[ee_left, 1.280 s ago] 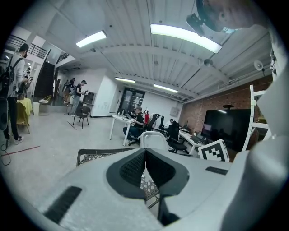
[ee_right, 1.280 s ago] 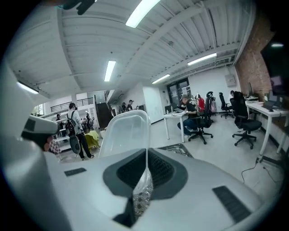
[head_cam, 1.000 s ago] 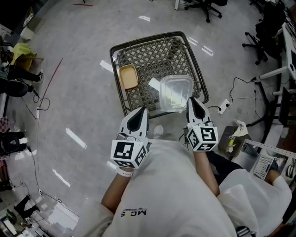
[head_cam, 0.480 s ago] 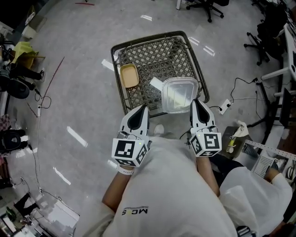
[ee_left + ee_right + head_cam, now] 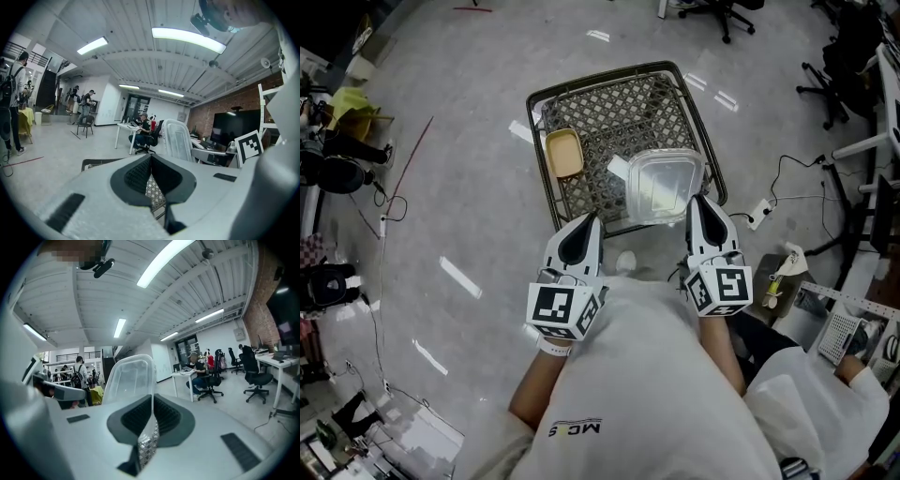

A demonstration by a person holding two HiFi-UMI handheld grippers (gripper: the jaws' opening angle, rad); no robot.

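**Right gripper (image 5: 699, 200) pinching a clear tub (image 5: 665, 184) over a wire basket (image 5: 600, 71) on a grey floor (image 5: 459, 187).**

The right jaws are clamped on the tub's thin near wall, which runs up between the pads; the tub stands tilted above the basket's right half, its open side facing up in the head view. The left gripper (image 5: 592, 218) hangs just beside the basket's near rim, jaws pressed together with nothing between them. A yellow dish (image 5: 563, 153) lies in the basket's left part, well apart from the tub. The floor is polished concrete with light glare; a cable (image 5: 783, 178) trails at its right. Around it is an open office: ribbed white ceiling (image 5: 140, 56) with strip lights (image 5: 187, 38), a brick wall (image 5: 220, 112), desks (image 5: 185, 373), swivel chairs (image 5: 255, 376), and people seated and standing.
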